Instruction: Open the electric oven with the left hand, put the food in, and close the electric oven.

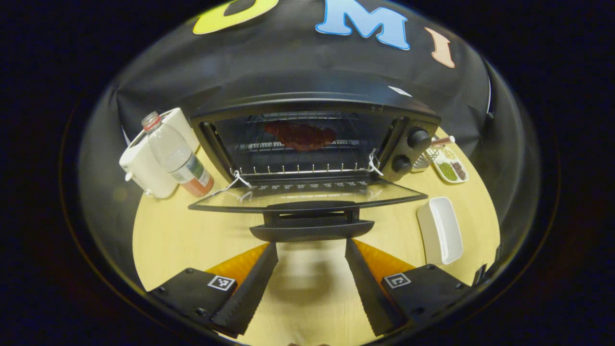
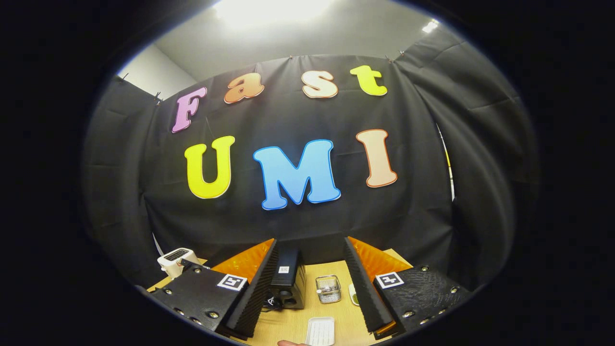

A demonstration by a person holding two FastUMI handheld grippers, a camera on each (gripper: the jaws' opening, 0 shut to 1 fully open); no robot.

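In the left gripper view, the black electric oven [image 1: 312,139] stands on the pale wooden table [image 1: 168,235] with its glass door [image 1: 307,197] folded down flat toward the camera. The door's black bar handle [image 1: 311,229] lies just ahead of the left gripper [image 1: 311,254], whose 2 black ribbed fingers [image 1: 250,283] stand apart with bare table between them; they touch nothing. The food, a flat reddish-brown piece [image 1: 300,135], lies on the wire rack [image 1: 302,166] inside the oven cavity, toward the back. 2 black knobs [image 1: 419,139] sit on the oven's right panel.

To the oven's left stand a white appliance [image 1: 144,168] and, leaning against it, a clear plastic bottle with an orange-red base [image 1: 178,156]. To the oven's right lie a white rectangular empty dish [image 1: 439,229] and a small white tray holding green and brown contents [image 1: 451,168].

In the right gripper view, the right gripper [image 2: 310,283] is raised and faces the booth wall. Its 2 fingers [image 2: 259,288] are apart and empty. Below, between them, the oven [image 2: 288,281] shows from the side, with a small clear container [image 2: 328,289] and the white dish [image 2: 320,330] near it on the table.
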